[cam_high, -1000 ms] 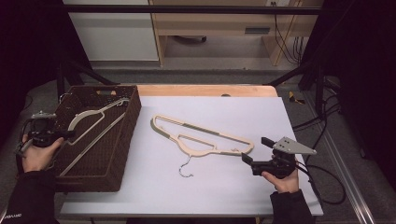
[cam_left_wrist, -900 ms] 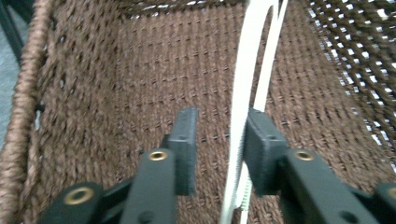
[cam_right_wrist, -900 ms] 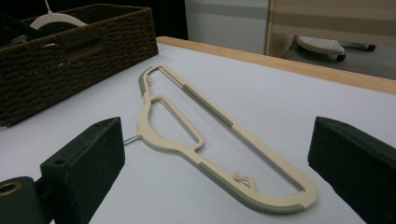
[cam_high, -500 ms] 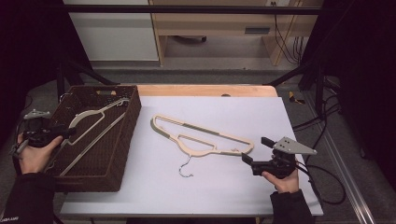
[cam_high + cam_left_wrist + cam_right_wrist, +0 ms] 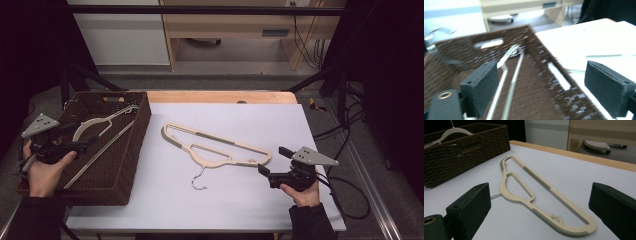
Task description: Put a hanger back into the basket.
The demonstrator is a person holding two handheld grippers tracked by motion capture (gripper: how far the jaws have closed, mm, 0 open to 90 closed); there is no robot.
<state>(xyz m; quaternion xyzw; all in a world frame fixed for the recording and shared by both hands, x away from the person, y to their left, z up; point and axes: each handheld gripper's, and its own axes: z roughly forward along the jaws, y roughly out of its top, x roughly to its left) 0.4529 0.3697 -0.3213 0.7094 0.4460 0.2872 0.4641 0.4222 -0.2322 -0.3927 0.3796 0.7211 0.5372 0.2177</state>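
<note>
A white hanger (image 5: 95,125) lies inside the dark wicker basket (image 5: 131,150) at the left. My left gripper (image 5: 89,142) hovers over the basket's left part. Its jaws have just been opening and now stand open with nothing pressed between them; in the left gripper view (image 5: 541,85) the white hanger's (image 5: 507,75) bars run past the left pad. A beige hanger (image 5: 215,147) with a wire hook lies flat on the white table (image 5: 250,115). My right gripper (image 5: 273,161) rests open at the beige hanger's (image 5: 524,192) rounded right end, with the jaws either side of it.
The basket's (image 5: 461,147) wall stands between the two hangers. A wooden strip (image 5: 220,96) edges the table's far side, with desks and cables on the floor beyond. Cables trail off the table's right side.
My left gripper has lifted a little over the basket and its jaws have spread apart. The white hanger stays in the basket. My right hand and the beige hanger have not moved.
</note>
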